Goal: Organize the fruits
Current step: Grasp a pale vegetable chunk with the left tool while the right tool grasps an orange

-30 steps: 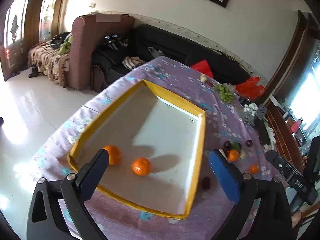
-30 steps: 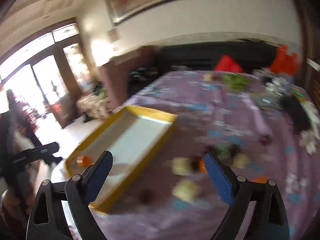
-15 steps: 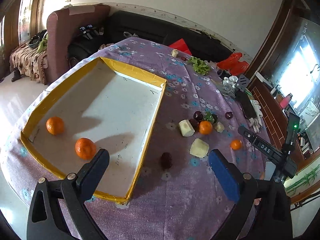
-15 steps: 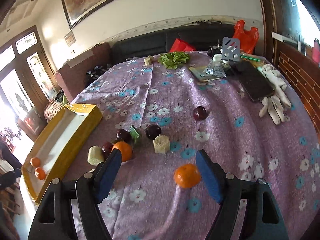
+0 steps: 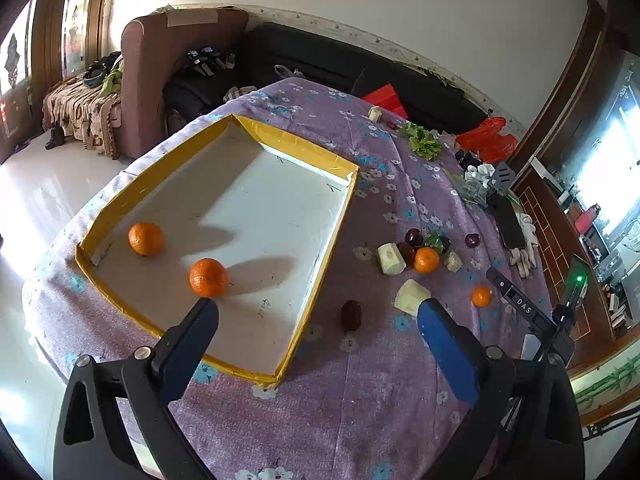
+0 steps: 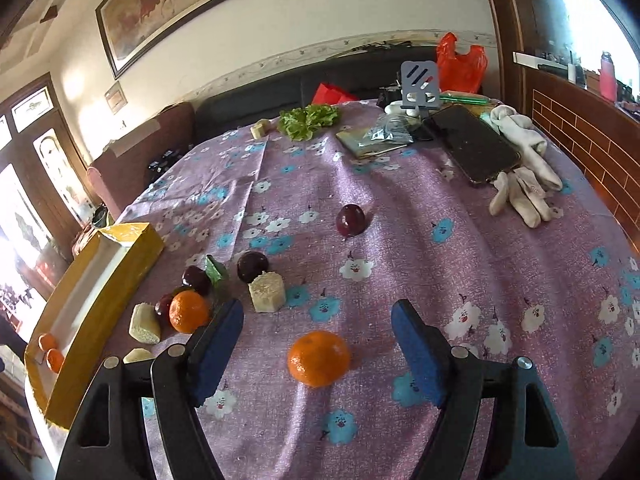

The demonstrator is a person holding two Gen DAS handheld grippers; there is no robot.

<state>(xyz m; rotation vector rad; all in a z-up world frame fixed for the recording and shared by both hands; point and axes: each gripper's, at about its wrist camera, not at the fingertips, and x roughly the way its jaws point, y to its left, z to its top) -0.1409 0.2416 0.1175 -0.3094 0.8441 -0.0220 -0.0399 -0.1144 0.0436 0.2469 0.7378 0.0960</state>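
Right wrist view: bare tablecloth [image 6: 460,264] open through centre and right of frame, only lone plum [image 6: 350,220] standing in it. Lone orange [image 6: 319,358] lay low centre between spread blue fingers [image 6: 416,354], clear gaps both sides. Left of centre crowded: fruit cluster [image 6: 192,300] just beside yellow tray wall [image 6: 100,312]. Upper right blocked by phone [image 6: 474,146] and gloves [image 6: 524,184].

Left wrist view: tray floor [image 5: 260,232] mostly free, two oranges [image 5: 146,239] lower left.

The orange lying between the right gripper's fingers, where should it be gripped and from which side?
Grip the orange across its widest middle, coming down from above and behind as the right gripper now points. It is round, sits alone on the cloth, and both sides are free.
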